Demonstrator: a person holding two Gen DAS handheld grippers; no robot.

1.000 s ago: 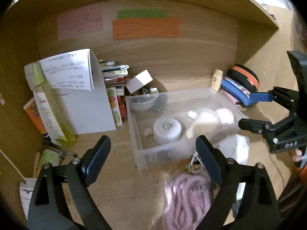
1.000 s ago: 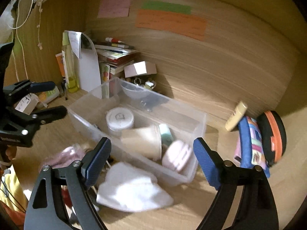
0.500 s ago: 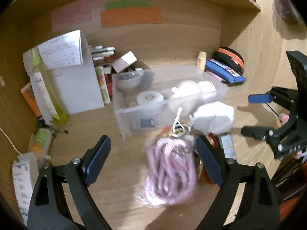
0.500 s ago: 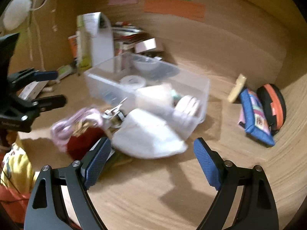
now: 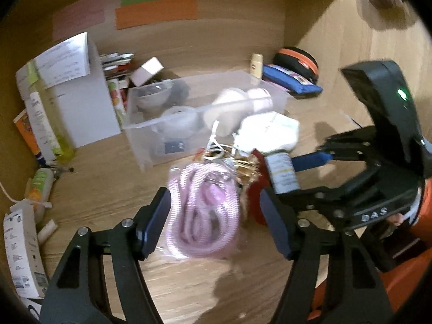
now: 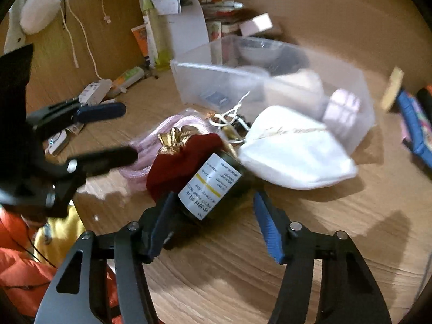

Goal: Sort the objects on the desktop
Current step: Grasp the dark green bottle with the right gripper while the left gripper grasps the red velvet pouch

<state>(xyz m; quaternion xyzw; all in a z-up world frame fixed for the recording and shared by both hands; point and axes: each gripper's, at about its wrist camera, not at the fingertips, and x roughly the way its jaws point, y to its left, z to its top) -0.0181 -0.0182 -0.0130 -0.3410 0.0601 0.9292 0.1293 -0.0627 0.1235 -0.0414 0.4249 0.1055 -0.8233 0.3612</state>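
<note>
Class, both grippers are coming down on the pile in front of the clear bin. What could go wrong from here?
1. The left gripper, jaws closing around the bagged pink cord, may pinch only the slippery bag, so it could slide out.
2. The right gripper, closing around the dark labelled bottle, might drag the red pouch touching it.

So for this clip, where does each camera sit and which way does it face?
Left wrist: sits on the left gripper, looking down along its closing fingers at the bagged pink cord between them; the right gripper shows at right.
Right wrist: sits on the right gripper, tilted down at the dark labelled bottle between its closing fingers; the left gripper and an orange sleeve show at left.
Shared: clear plastic bin, white pouch, red velvet pouch, cord and bottle.
</note>
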